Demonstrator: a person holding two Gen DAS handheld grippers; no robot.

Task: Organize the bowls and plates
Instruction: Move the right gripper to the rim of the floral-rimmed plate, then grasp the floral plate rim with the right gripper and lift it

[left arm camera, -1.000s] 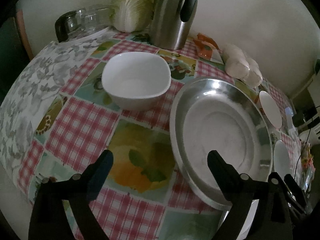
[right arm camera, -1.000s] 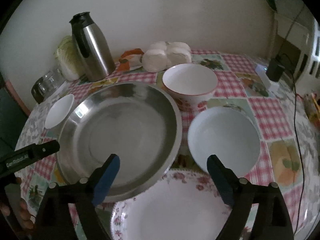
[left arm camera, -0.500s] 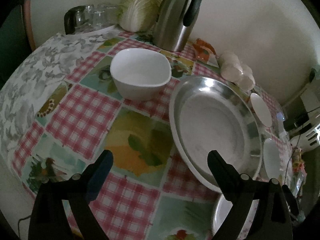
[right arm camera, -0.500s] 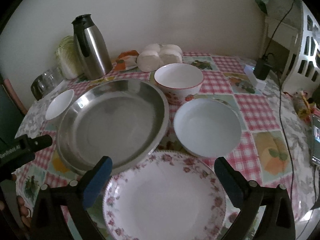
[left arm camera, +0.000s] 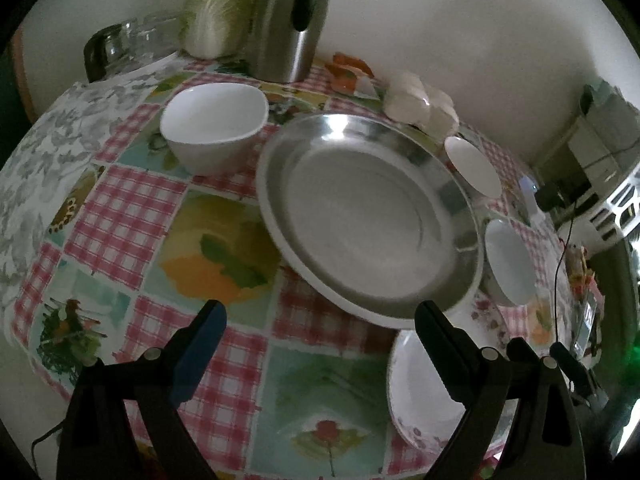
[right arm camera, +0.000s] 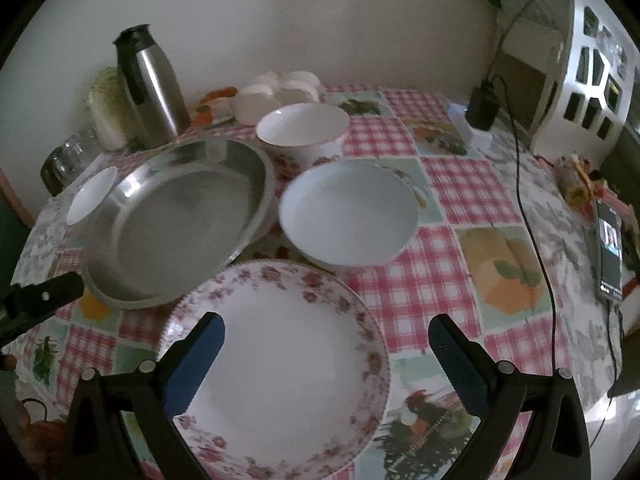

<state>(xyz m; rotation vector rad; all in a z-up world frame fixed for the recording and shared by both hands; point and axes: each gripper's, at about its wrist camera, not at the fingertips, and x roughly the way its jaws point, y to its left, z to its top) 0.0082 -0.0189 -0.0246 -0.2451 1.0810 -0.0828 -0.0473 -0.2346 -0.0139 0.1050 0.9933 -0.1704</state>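
While both grippers hang over the table (right arm camera: 460, 184), their jaws are wide open and hold nothing. The right gripper (right arm camera: 326, 336) is above the flowery plate (right arm camera: 280, 364), which lies at the near edge. Just behind it sit the big metal pan (right arm camera: 176, 224) and a white bowl (right arm camera: 348, 216), with a red-rimmed bowl (right arm camera: 302, 128) farther back. The left gripper (left arm camera: 320, 322) is near the pan's front rim. A square white bowl (left arm camera: 214, 122) sits beside the pan, in front of the steel jug (left arm camera: 286, 28).

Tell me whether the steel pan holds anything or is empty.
Empty. The steel pan shows only its bare shiny bottom in both wrist views, with nothing lying in it. It sits upright on the checked tablecloth.
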